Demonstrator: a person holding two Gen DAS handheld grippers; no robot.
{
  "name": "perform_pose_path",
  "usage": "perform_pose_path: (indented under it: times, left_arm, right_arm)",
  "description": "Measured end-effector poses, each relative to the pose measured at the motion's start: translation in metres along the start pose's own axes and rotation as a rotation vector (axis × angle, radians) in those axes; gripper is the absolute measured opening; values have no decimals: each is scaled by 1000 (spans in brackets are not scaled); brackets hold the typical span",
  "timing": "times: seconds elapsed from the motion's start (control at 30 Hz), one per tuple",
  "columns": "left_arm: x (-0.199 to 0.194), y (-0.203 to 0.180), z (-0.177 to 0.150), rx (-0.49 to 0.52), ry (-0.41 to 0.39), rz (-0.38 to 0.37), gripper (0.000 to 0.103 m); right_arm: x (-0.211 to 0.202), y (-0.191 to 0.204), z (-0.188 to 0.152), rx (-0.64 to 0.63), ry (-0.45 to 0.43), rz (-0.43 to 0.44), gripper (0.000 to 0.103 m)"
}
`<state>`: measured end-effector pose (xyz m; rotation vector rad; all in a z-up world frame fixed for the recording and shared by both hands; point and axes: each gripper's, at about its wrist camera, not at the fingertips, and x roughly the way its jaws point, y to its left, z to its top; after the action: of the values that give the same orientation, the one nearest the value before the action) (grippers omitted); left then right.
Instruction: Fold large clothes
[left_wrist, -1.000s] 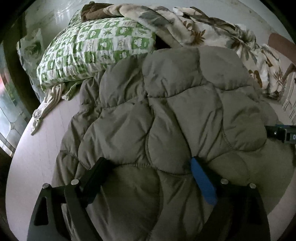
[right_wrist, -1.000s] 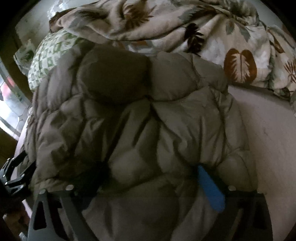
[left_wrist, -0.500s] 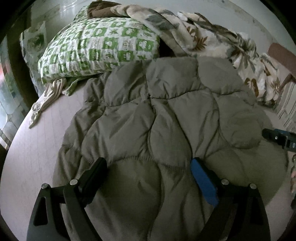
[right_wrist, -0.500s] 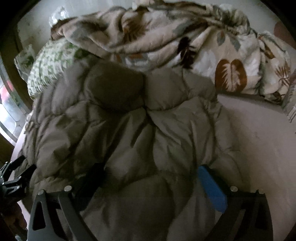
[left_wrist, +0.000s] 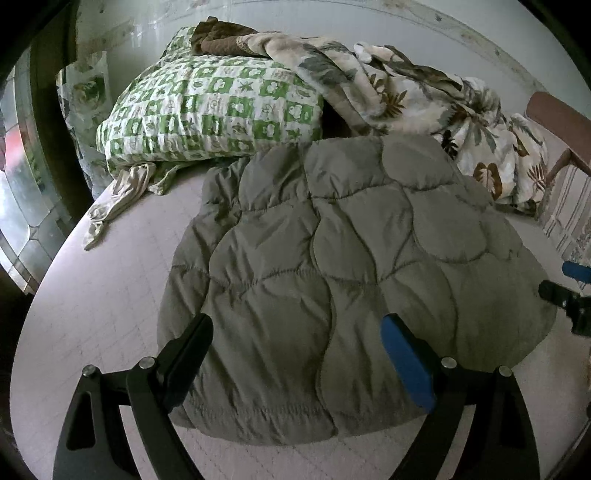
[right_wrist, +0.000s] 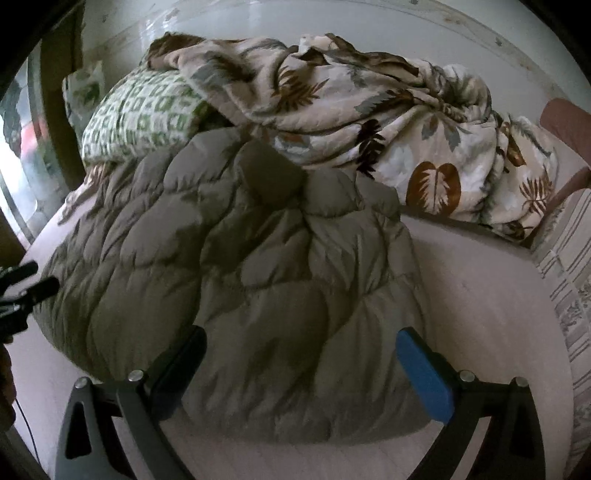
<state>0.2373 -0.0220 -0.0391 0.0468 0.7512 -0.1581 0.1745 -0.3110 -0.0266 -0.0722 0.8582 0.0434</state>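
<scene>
Left gripper (left_wrist: 297, 325) and right gripper (right_wrist: 299, 338) — fingers spread wide

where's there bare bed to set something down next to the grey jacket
Two free patches: the bare sheet left of the quilted jacket, below the green pillow and the pale garment; and the sheet on the jacket's right, below the leaf-print blanket. Behind the jacket, pillow and blanket crowd together.

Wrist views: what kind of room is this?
Most likely a bedroom: a bed with a green checked pillow, a rumpled leaf-print blanket, and the grey quilted jacket lying on it.
</scene>
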Motion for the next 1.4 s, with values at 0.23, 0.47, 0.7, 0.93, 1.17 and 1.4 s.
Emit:
perform_pose_path:
  times: [0.23,0.47,0.7,0.93,1.17,1.4]
  left_arm:
    - [9,-12,-7,49,30,42,93]
    - [23,-9,-14,32,53,23,93]
    - [30,-12,-17,49,51,37,96]
    - [22,-14,-14,66,39,64,97]
    - [-1,-15,-9,83,7,62,96]
    - [-22,-12,-6,92,-16,66,96]
  right_arm:
    - [13,11,-17,-43,57,-8,103]
    - [29,11,-24,-46,85,-10,103]
    - [42,12,-26,-43,100,-4,103]
    - [40,11,-23,-47,105,6,103]
    - [14,6,-14,-43,68,-2,103]
    - [-2,-10,-9,-13,52,-19,103]
